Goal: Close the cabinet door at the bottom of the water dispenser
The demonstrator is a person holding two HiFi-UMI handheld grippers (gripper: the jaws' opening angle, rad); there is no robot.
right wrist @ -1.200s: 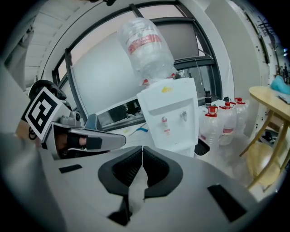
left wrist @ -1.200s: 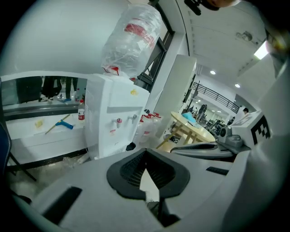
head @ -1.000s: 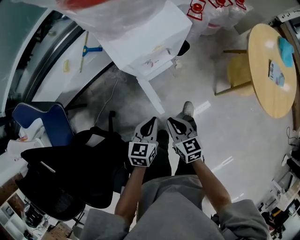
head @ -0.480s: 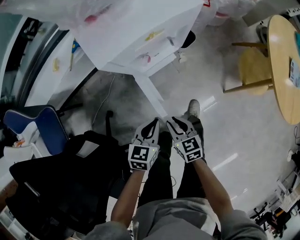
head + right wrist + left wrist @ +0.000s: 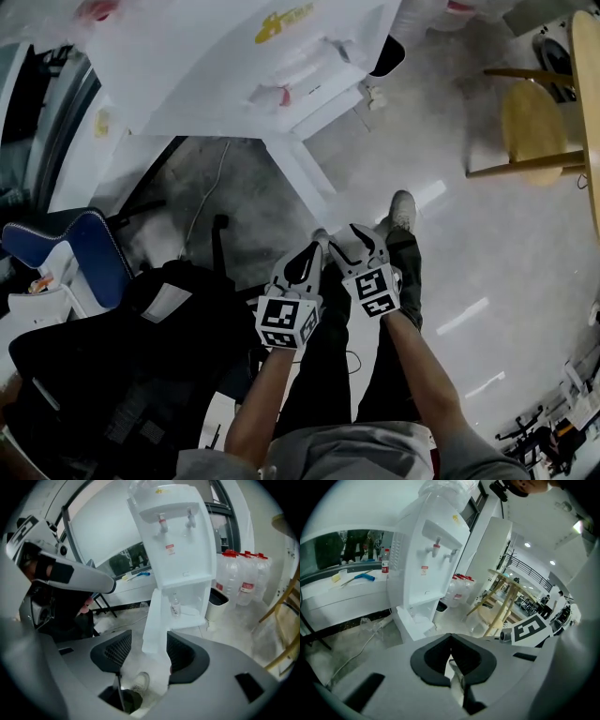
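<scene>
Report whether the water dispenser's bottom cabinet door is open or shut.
Open. The cabinet door stands swung outward, exposing a bottle inside.

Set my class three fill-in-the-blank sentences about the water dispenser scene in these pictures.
1. The cabinet door under the water dispenser stands ____.
2. Inside that cabinet stands a small clear ____.
3. The big water jugs near the dispenser have ____ caps.
Missing words: open; bottle; red.
</scene>
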